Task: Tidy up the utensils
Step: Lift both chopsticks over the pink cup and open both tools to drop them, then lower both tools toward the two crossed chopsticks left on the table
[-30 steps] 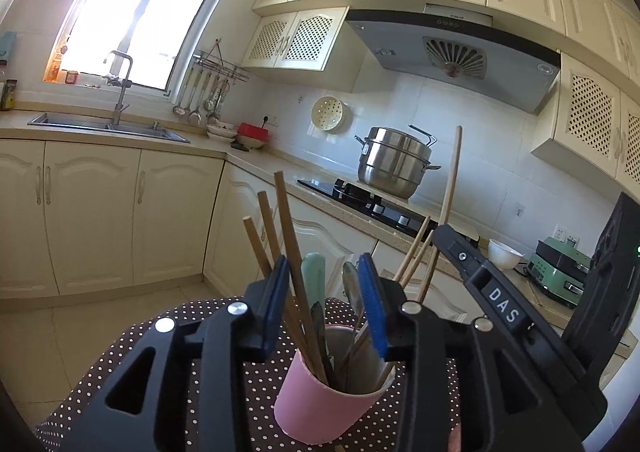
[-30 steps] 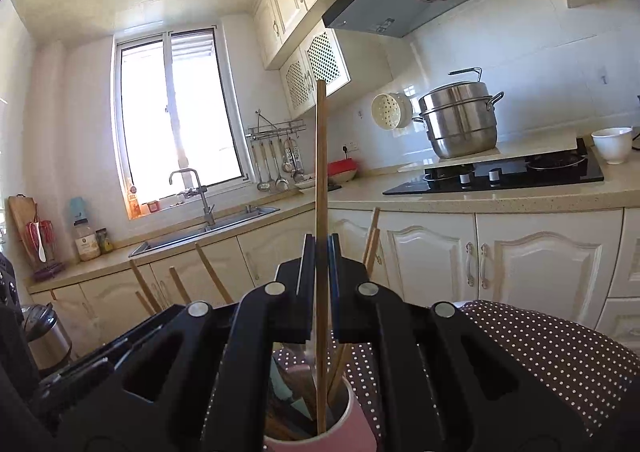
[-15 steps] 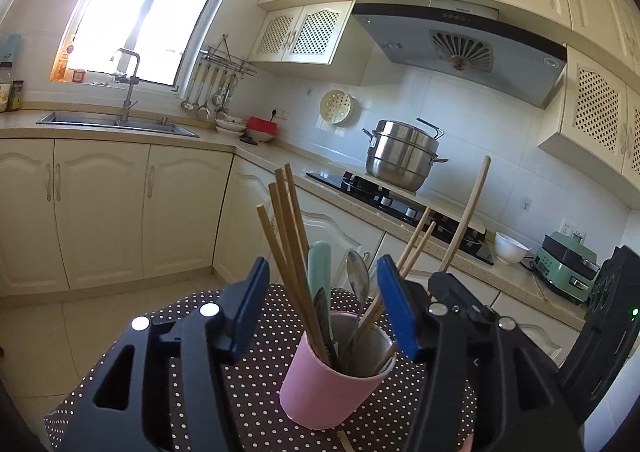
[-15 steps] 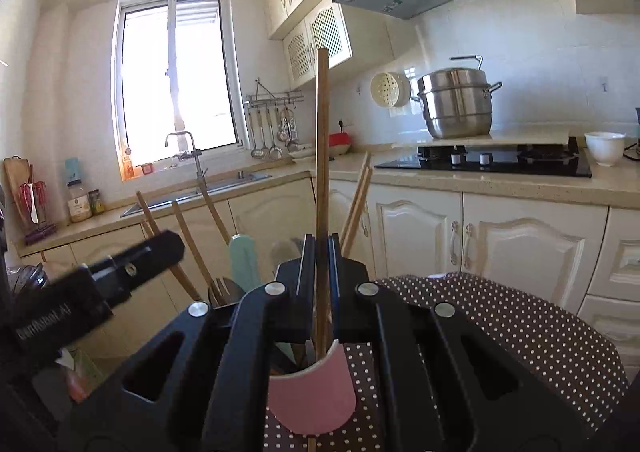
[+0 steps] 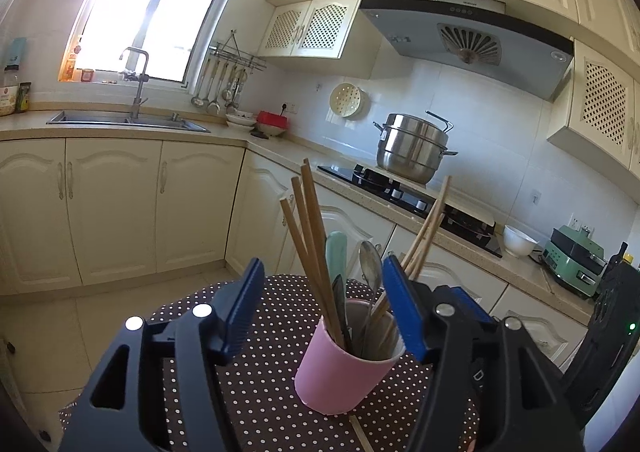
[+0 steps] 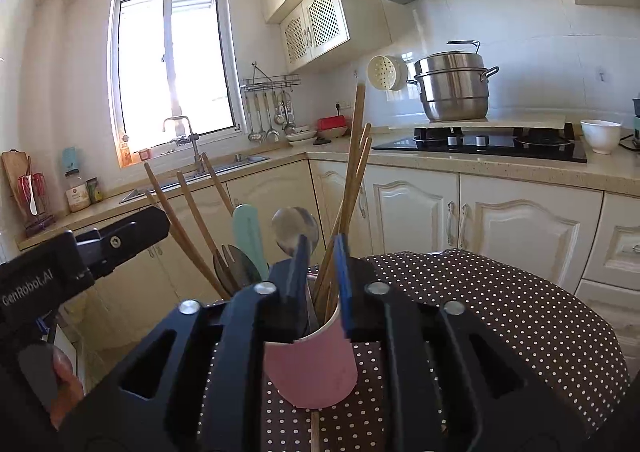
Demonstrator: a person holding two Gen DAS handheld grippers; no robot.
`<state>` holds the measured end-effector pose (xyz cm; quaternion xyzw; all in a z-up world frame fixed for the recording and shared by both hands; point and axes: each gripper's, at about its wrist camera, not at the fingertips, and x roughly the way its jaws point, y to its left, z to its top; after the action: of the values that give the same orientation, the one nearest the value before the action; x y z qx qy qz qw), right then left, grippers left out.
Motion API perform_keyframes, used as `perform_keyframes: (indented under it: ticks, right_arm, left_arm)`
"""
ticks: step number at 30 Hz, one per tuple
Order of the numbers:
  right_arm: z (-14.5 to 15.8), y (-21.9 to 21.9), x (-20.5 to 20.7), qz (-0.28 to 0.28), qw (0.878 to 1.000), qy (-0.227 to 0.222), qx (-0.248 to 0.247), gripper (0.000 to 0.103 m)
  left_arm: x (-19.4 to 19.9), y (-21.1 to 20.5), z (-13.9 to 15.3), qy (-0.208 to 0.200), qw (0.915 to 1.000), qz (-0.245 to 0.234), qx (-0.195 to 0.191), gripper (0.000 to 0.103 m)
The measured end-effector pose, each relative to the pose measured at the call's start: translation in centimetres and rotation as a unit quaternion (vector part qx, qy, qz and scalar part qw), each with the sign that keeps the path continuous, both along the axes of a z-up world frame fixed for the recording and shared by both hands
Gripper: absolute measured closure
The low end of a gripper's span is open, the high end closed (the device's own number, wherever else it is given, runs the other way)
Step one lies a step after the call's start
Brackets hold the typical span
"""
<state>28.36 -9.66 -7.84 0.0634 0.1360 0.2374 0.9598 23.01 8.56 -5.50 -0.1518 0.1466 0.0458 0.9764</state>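
Two grippers flank one pink cup [image 5: 344,368] on a brown polka-dot tablecloth [image 5: 264,384].

L gripper [image 5: 324,308]: jaws spread wide, blue pads either side of the cup, nothing between them but the cup and its contents farther on. No contact seen.

R gripper [image 6: 320,276]: jaws parted a little, gap narrow, near the cup rim. Chopsticks stand in line w/ the gap, but pads don't look pressed on any of them. Holding nothing, as far as I can tell.

Cup contents, upright to leaning:
- chopsticks, left bunch [image 5: 308,236], lean left in L view
- chopsticks, right bunch [image 5: 426,232], lean right; one of these is taller in R view [image 6: 354,156]
- mint-green handle [image 5: 335,252]
- metal spoon [image 5: 370,264], bowl end up
- dark fork [image 6: 232,268], seen in R view, tines up

One loose chopstick [image 5: 360,434] lies flat on the cloth just in front of the cup, near the cup base.

Bkgd: sink [image 5: 124,120] under window, steel pot [image 5: 414,148] on black hob [image 5: 404,192], white bowl [image 5: 518,240] on counter, green appliance [image 5: 576,258] far right. Person's fingers [image 6: 66,384] show at lower left of R view, behind the L gripper body.
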Motion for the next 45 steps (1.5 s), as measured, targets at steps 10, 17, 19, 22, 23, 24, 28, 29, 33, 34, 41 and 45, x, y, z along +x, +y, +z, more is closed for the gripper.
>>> perform_keyframes:
  ticks: [10,17,19,22,23,24,28,29,33,34,41,45]
  right_arm:
    - [0.6,-1.2,-2.4,-0.011,1.000,0.000,0.005,0.075]
    - [1.5,-2.1,-4.8,-0.033,0.999,0.007,0.002,0.058]
    - [1.6,-2.3,-5.6,-0.038,0.999,0.008,-0.006,0.058]
    - [1.5,-2.6,-6.7,-0.044,0.999,0.012,-0.015,0.057]
    - [1.5,-2.8,-7.0,-0.046,0.999,0.016,-0.017,0.056]
    - [1.5,-3.0,-7.3,-0.049,0.998,0.019,-0.019,0.056]
    - [1.1,-4.1,-8.0,-0.062,0.997,0.034,-0.029,0.053]
    - [1.0,-4.4,-8.1,-0.067,0.996,0.043,-0.036,0.053]
    - [-0.1,-5.7,-7.8,-0.074,0.993,0.084,-0.046,0.051]
    - [-0.6,-6.0,-7.6,-0.076,0.991,0.097,-0.051,0.051]
    - [-3.3,-8.0,-6.9,-0.081,0.982,0.160,-0.068,0.049]
    - [-4.5,-8.7,-6.4,-0.076,0.976,0.187,-0.075,0.049]
  left_arm:
    - [-1.5,-0.8,0.4,0.013,0.9998,-0.001,0.012,0.042]
    - [-2.9,-2.3,0.3,0.032,0.9990,-0.020,0.024,0.041]
    - [-3.3,-3.0,0.2,0.039,0.9985,-0.025,0.028,0.040]
    - [-3.9,-3.8,-0.1,0.050,0.9977,-0.037,0.028,0.040]
    - [-4.1,-4.0,-0.2,0.054,0.9973,-0.040,0.029,0.040]
    - [-4.3,-4.3,-0.3,0.059,0.9969,-0.043,0.029,0.040]
    - [-4.5,-5.3,-1.1,0.091,0.9937,-0.060,0.027,0.040]
    - [-4.4,-5.5,-1.3,0.101,0.9924,-0.066,0.025,0.040]
    - [-3.2,-6.3,-3.2,0.178,0.9801,-0.087,0.011,0.040]
    - [-2.8,-6.3,-3.7,0.196,0.9764,-0.091,0.004,0.040]
    - [0.1,-7.3,-7.8,0.309,0.9425,-0.121,-0.037,0.041]
    - [1.4,-8.2,-10.0,0.347,0.9289,-0.125,-0.038,0.055]
